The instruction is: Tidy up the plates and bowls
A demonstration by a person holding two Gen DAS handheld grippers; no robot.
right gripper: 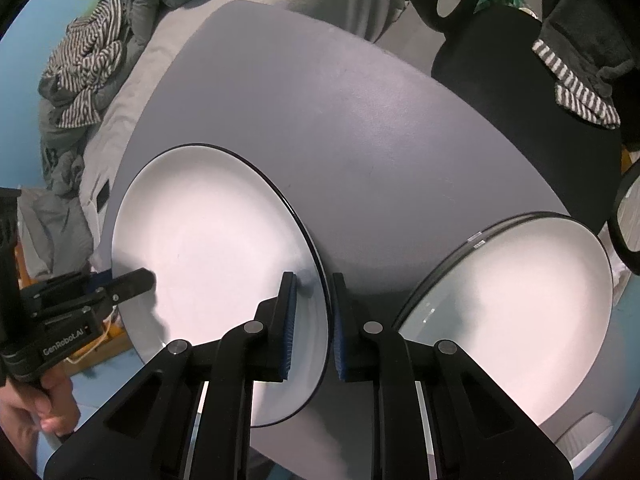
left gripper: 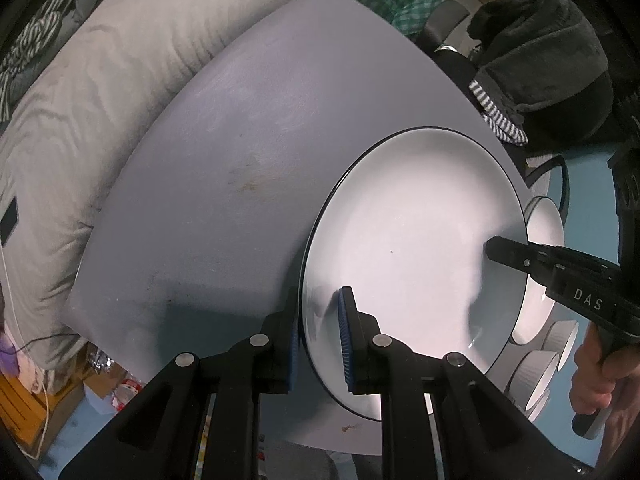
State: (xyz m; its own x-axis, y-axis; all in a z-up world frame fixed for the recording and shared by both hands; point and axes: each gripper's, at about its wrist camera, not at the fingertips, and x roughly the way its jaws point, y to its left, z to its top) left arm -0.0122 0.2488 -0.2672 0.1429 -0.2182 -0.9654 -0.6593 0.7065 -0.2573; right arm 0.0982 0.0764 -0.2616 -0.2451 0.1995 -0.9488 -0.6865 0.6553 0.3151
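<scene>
A large white plate with a black rim [left gripper: 412, 248] is held above the grey table [left gripper: 224, 168] by both grippers. My left gripper [left gripper: 320, 340] is shut on its near left rim, one blue pad above and one below. My right gripper [right gripper: 312, 328] is shut on the opposite rim of the same plate [right gripper: 212, 240]. Each gripper shows in the other's view: the right one [left gripper: 496, 248] and the left one [right gripper: 140, 280]. A stack of similar white plates [right gripper: 508, 312] lies on the table to the right. White bowls [left gripper: 540, 376] sit to the right, beyond the plate.
A grey quilt [left gripper: 80, 120] borders the table on the left, with striped clothing [right gripper: 84, 76] on it. A black chair [right gripper: 520, 80] with dark clothes stands at the table's far right. Boxes and a cable [left gripper: 44, 404] lie on the blue floor at the lower left.
</scene>
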